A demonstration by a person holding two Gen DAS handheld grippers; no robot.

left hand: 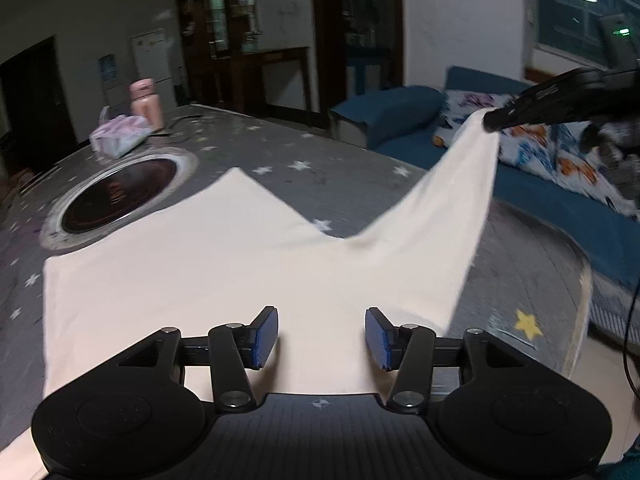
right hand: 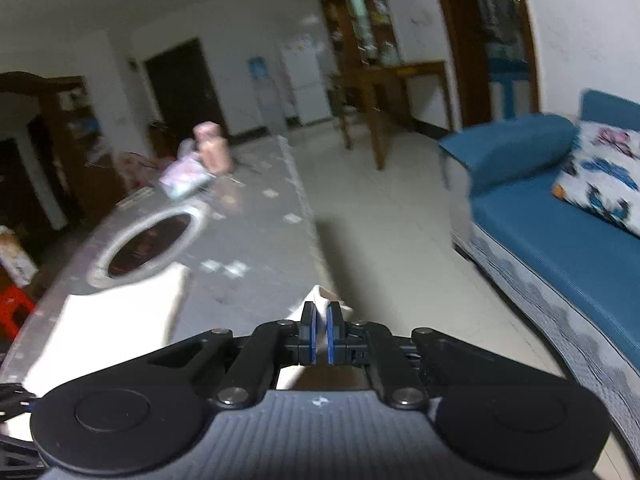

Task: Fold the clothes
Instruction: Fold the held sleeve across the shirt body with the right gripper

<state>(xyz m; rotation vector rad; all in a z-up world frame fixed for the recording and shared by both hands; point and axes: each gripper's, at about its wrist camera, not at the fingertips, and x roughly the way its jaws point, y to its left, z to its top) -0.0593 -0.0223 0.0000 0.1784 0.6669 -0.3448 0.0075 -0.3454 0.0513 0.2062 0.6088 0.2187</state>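
Observation:
A cream-white garment [left hand: 208, 276] lies spread on the grey star-patterned table [left hand: 320, 184]. My left gripper [left hand: 321, 338] hovers over its near edge, jaws open, nothing pinched between the blue pads [left hand: 265, 338]. One corner of the cloth is pulled up to the right, where my right gripper [left hand: 494, 120] holds it off the table. In the right wrist view the right gripper [right hand: 320, 334] is shut on that white corner [right hand: 320, 296], which pokes out past the pads. The rest of the garment [right hand: 108, 320] shows at lower left.
A round dark inset with a metal rim [left hand: 120, 196] sits in the table beyond the cloth. A pink bottle [left hand: 146, 102] and a tissue pack [left hand: 120, 136] stand at the far end. A blue sofa [left hand: 560, 200] with patterned pillows [right hand: 604, 176] runs along the right.

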